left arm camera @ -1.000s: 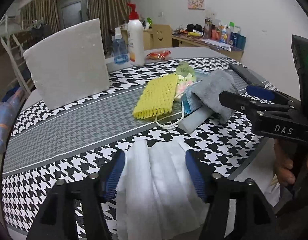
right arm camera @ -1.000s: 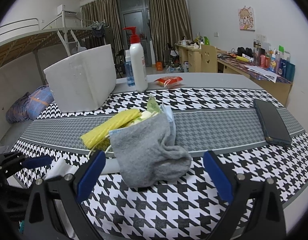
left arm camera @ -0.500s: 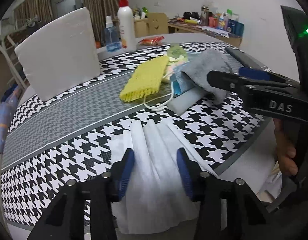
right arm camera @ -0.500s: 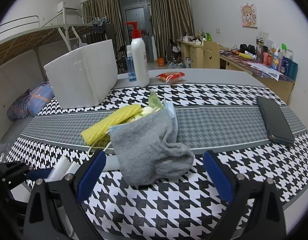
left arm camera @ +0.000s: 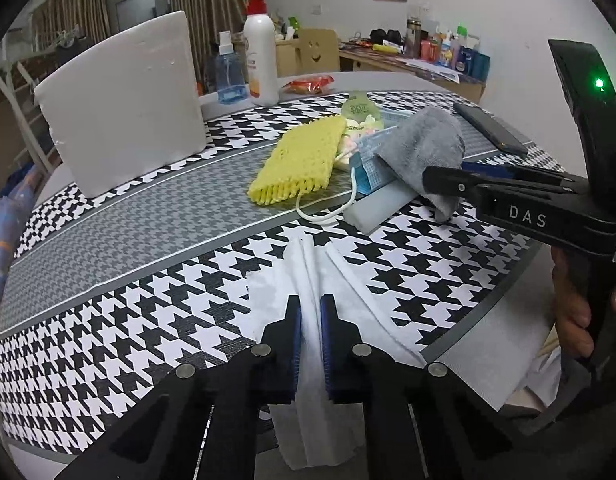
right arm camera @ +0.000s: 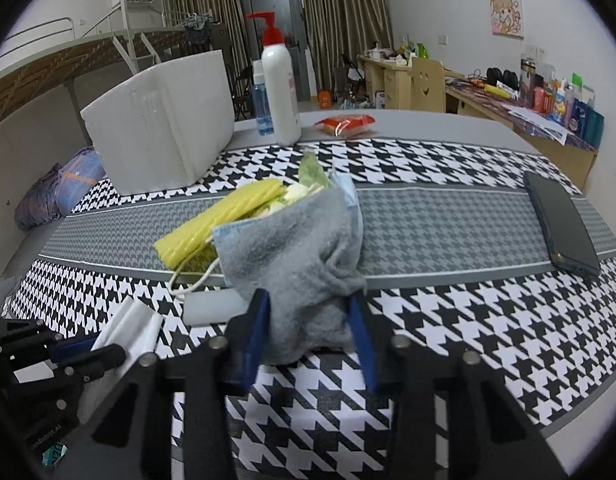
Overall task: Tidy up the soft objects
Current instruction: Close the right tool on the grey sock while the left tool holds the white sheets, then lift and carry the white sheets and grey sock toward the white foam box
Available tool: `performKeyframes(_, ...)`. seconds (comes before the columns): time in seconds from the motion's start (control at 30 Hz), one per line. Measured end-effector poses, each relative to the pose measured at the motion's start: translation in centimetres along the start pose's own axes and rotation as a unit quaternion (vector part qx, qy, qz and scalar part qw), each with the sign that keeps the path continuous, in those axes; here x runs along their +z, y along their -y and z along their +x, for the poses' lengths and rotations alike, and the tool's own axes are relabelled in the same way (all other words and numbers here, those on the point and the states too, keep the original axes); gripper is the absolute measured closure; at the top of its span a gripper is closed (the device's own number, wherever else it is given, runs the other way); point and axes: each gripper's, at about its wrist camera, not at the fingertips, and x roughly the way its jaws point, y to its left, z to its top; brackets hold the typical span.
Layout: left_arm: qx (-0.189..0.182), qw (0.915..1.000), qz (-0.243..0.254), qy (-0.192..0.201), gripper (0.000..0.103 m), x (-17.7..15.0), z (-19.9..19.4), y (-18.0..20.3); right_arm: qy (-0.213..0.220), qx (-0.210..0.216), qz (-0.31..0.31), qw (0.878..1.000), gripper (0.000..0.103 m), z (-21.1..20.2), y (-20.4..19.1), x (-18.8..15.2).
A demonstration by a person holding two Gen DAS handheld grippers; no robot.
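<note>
Both grippers [left arm camera: 309, 334] [right arm camera: 308, 334] now closed onto cloths, seemingly.

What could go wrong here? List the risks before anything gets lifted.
The gray sock drapes over a blue face mask and a foam block; lifting it as the right gripper jaws close may drag those along. The left gripper pinches only one fold of the white tissue, which could tear or slip.
</note>
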Motion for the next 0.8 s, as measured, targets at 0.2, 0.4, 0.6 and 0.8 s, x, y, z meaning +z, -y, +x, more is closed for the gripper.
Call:
performKeyframes(0.2,0.000,0.9999,-0.007,0.008,0.094,0.1,-0.4,-0.4,-0.006,0.003,0.004,1.000,0.070,-0.2,0.0,0.0)
performKeyframes(0.4,-0.002,0.9997,-0.016,0.020,0.094,0.1,-1.0,-1.2,0.012,0.002,-0.006,1.000,0.079,-1.6,-0.6,0.0)
performKeyframes(0.6,0.001,0.9991,-0.023,0.037,0.094,0.3,-1.9,-1.8,0.037,0.004,-0.003,0.999,0.079,-3.4,-0.7,0.6)
performKeyframes(0.8,0.009,0.9979,-0.031,0.057,0.094,0.9,-2.9,-2.7,0.055,-0.002,-0.006,0.998,0.079,-4.4,-1.0,1.1)
